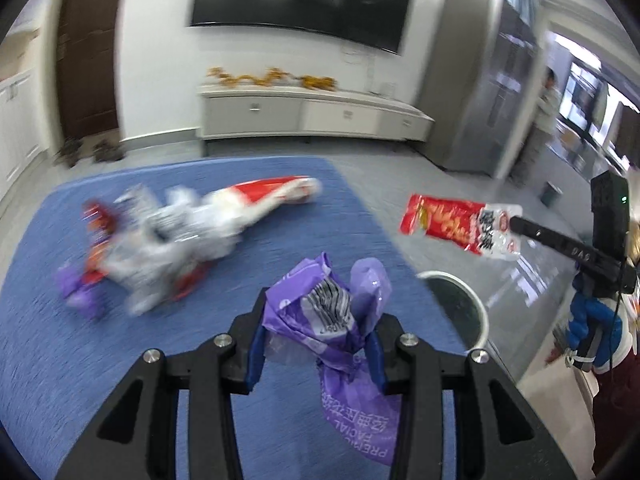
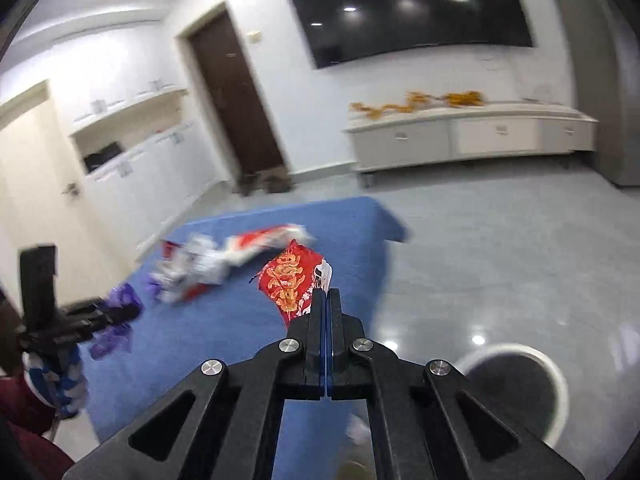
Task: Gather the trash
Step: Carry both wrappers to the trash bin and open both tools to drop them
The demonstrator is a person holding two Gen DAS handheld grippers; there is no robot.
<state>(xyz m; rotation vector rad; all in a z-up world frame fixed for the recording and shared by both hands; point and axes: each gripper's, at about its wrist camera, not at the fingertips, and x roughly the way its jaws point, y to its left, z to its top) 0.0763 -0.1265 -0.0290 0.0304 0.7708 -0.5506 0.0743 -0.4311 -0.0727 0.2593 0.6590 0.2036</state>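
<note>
Crumpled purple plastic wrapper (image 1: 332,312) fills the near foreground of the left wrist view, pinched between the blue-padded fingers of the left gripper (image 1: 316,344), whose jaws stand partly closed around the bunched film; a barcode patch shows on the upper fold and a loose tail with printed lettering hangs down below the fingers. Beneath it spreads a blue mat (image 1: 48,344). Farther back on the mat lies a blurred pile of trash (image 1: 168,240): silver foil, white plastic, a red-and-white bag and purple scraps, lying together.

To the right, off the mat's edge and over the grey floor, the right gripper (image 1: 520,226) holds a red snack packet (image 1: 444,222) by its white end, the packet sticking out flat in the air. In the right wrist view that gripper (image 2: 327,294) has its jaws pressed together on the edge of the same red packet (image 2: 290,284), which stands above the mat's near side.

A round white-rimmed trash bin (image 1: 480,312) stands on the floor just beside the mat's right edge, below and between the two grippers; it appears at lower right in the right wrist view (image 2: 556,380).

Behind are a white low cabinet (image 1: 304,114), a dark wall-mounted screen (image 1: 304,0) and a brown door (image 1: 86,52).
</note>
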